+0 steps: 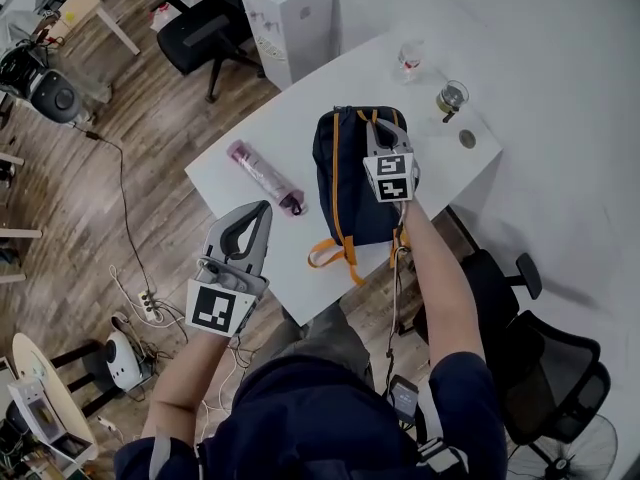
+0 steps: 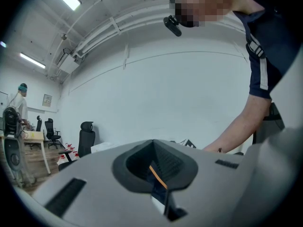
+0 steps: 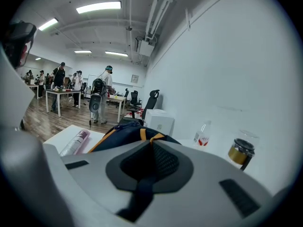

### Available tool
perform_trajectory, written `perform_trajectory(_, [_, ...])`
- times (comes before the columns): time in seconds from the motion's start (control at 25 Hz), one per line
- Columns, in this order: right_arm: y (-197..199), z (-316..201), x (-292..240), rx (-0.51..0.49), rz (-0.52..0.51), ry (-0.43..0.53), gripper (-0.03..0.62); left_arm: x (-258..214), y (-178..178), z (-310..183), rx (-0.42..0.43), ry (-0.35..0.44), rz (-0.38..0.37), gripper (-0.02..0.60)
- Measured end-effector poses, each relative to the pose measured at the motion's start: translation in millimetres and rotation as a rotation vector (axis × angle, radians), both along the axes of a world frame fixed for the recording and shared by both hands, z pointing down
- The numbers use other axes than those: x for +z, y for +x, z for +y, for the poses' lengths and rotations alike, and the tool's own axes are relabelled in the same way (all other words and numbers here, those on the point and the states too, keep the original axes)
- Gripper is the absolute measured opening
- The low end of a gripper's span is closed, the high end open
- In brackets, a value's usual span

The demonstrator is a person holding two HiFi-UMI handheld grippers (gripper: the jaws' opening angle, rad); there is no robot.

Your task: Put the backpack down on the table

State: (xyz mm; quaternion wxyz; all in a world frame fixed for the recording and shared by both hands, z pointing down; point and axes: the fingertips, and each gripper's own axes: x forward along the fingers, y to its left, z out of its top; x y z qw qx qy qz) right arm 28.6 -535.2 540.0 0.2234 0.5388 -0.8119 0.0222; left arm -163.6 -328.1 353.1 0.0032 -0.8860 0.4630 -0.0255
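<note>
Backpack (image 1: 345, 183), navy with orange trim, lies across the middle of a white counter (image 1: 330, 78), its orange strap loops reaching the near edge. The right tongs (image 1: 375, 120) sit over the bag's far, top end, jaws closed on a dark navy strap that runs out from between them in the right gripper view. The left tongs (image 1: 262, 210) hang off the counter's near-left edge, well apart from the bag, jaws pressed together with nothing in them; a sliver of navy and orange shows past their tips in the left gripper view. A pink bottle (image 1: 265, 176) lies on its side just left of the bag. Toward the far corner stand a clear plastic bottle (image 1: 410, 60) and a glass jar (image 1: 451, 98) with a gold band, near a small round disc (image 1: 467, 139). A white cabinet (image 1: 290, 18) stands at the counter's far end, a black office chair (image 1: 205, 23) beside it on the wood floor (image 1: 120, 148).
</note>
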Motion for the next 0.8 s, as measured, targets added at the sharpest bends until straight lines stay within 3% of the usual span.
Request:
perform_trajectory(0.44, [0.8, -33.3, 31.9, -0.057, -0.019, -0.072, 0.003, 7.3, 27.2, -29.2, -0.091, -0.015, -0.016, 0.003])
perform_trajectory(0.8, [-4.5, -43.0, 47.6, -0.083, 0.043, -0.088, 0.003, 11.6, 21.9, -36.2, -0.094, -0.023, 0.000, 0.003])
